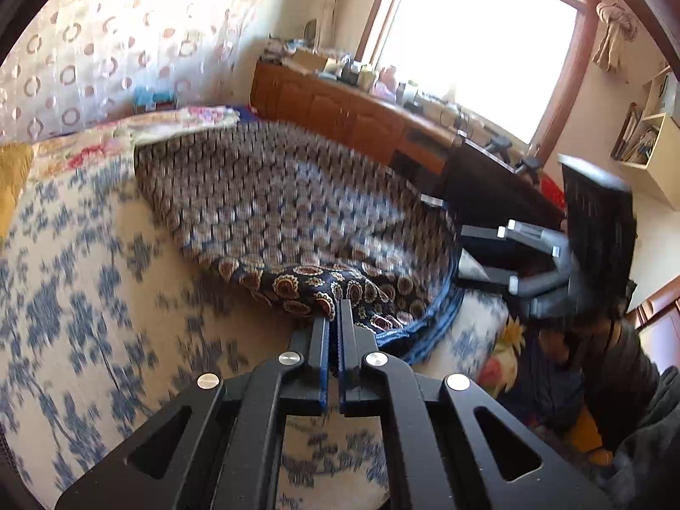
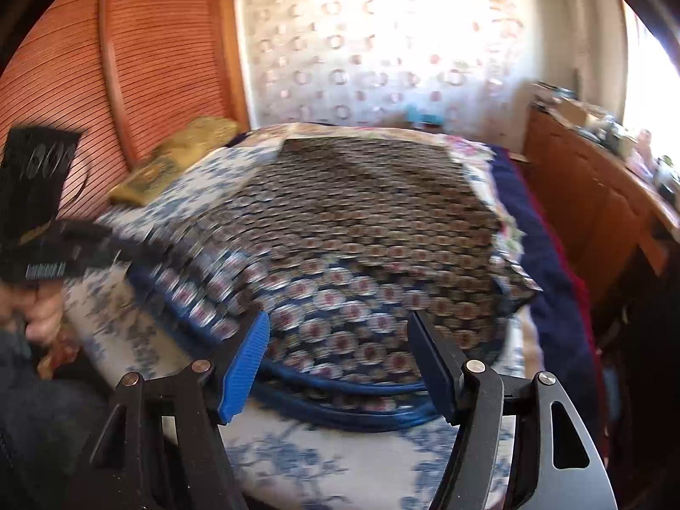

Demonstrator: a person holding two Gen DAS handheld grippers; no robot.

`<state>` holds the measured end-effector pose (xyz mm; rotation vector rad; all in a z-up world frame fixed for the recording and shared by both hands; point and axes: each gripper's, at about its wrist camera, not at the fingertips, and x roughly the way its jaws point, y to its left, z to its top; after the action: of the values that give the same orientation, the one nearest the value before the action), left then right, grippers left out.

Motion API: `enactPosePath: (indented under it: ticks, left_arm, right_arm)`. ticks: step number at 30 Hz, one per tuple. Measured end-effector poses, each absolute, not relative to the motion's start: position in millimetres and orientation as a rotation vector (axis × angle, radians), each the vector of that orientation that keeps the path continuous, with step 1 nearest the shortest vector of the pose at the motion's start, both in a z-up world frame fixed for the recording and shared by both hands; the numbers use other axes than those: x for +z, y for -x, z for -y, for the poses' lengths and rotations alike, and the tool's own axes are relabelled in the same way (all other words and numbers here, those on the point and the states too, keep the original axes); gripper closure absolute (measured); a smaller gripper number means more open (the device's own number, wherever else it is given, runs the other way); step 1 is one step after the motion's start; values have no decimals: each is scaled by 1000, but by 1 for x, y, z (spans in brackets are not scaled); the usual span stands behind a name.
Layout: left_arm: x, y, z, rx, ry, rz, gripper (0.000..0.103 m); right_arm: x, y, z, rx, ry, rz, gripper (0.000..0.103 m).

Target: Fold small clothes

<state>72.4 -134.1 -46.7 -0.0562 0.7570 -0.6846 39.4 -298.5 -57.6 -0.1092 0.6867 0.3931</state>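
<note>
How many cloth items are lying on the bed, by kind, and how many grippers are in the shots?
Patterned navy garment: 1
Blue-and-white floral bedsheet: 1
Mustard-yellow cloth by the headboard: 1
Grippers: 2, left gripper pinching the garment, right gripper open
Total: 5

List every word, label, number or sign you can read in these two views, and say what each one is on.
None can be read.
Pale marks on the black left gripper body, seen in the right wrist view: too blurred to read.
Books on the cream wall shelf: too small to read.
The navy paisley-patterned cloth carries only pattern.
</note>
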Motion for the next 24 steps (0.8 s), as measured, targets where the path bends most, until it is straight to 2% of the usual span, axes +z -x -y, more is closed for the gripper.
enactPosePath:
  ticks: [6, 24]
  left_arm:
    - [-27, -83, 136, -673, 69, -710, 99]
    - [-24, -93, 131, -629, 71, -688, 99]
  right_arm:
    - [-66, -38, 282, 473, 161, -709, 32]
    - [-83, -56, 280, 453, 262, -768, 30]
